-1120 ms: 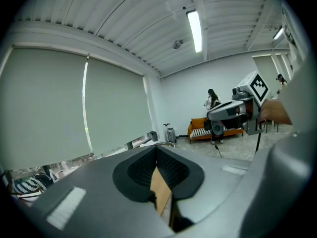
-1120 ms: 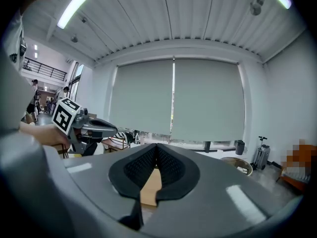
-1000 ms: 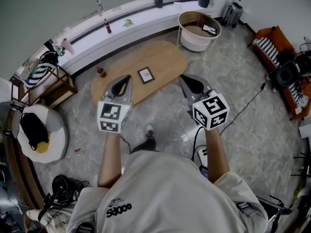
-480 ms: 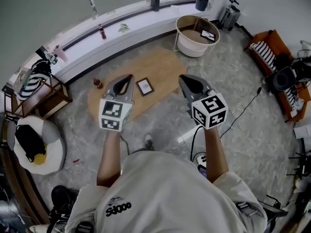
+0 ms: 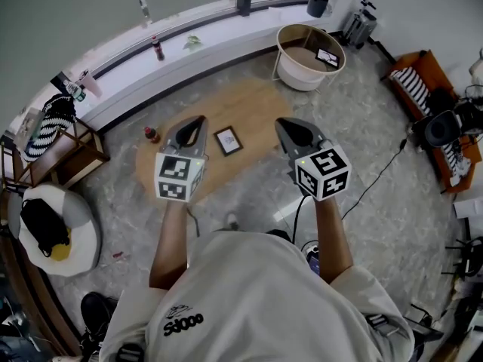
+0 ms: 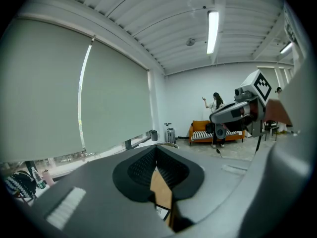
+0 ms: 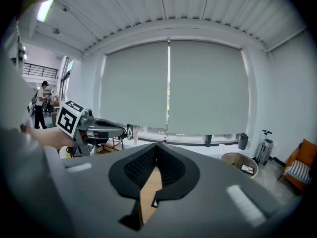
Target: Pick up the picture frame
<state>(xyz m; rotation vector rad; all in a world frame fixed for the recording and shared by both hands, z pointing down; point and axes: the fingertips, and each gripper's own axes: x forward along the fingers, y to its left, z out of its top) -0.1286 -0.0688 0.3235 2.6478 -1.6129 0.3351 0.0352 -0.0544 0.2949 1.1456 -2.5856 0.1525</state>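
the picture frame lies flat on the low wooden table, well apart from the small red bottle at the table's left end, and nothing touches it yet. the left gripper and the right gripper are both held above the table, one at each side of the frame. to do the reach well, i think one gripper should first open its jaws and then go down to one edge of the frame, because a flat thing gives little to bite and one jaw must slip under that edge. only the head view shows clearly where the frame lies. the two gripper views show what the head view does not: each pair of jaws is closed at the tips with nothing between them, and only a strip of the wood appears through the narrow slit.
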